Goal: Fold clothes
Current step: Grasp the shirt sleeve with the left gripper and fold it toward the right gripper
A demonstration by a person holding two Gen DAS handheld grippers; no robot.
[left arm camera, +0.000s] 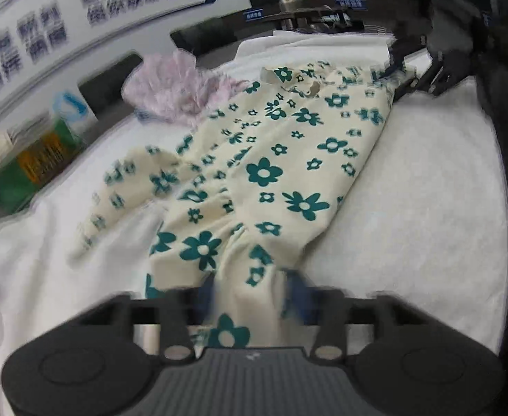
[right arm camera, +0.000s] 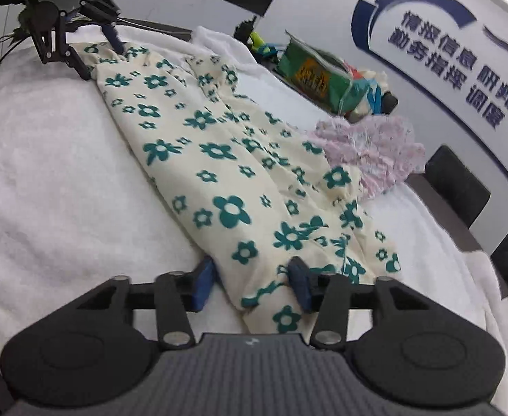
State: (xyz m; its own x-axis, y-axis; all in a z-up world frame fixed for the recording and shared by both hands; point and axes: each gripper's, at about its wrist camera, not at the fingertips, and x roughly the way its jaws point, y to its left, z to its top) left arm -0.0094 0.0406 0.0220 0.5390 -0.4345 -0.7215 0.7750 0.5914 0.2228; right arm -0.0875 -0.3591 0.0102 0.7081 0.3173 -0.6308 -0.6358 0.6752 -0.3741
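One floral garment [right arm camera: 219, 159], thin, limp and light, spread lengthwise on the white-covered tabletop [right arm camera: 53, 173]. Left hand-held gripper [left arm camera: 250, 294] and right hand-held gripper [right arm camera: 254, 284] each straddling an opposite end, fabric between part-open jaws. Best pinched at corners; likely to sag and slide.

Both views are evenly and brightly lit, with only soft shadows seen. Heavy motion blur is shown in the left wrist view: the wall lettering [left arm camera: 35, 34] is smeared and edges doubled. The right wrist view is sharper. Straight lines are bent at the fisheye rims, and the corners are darkened.
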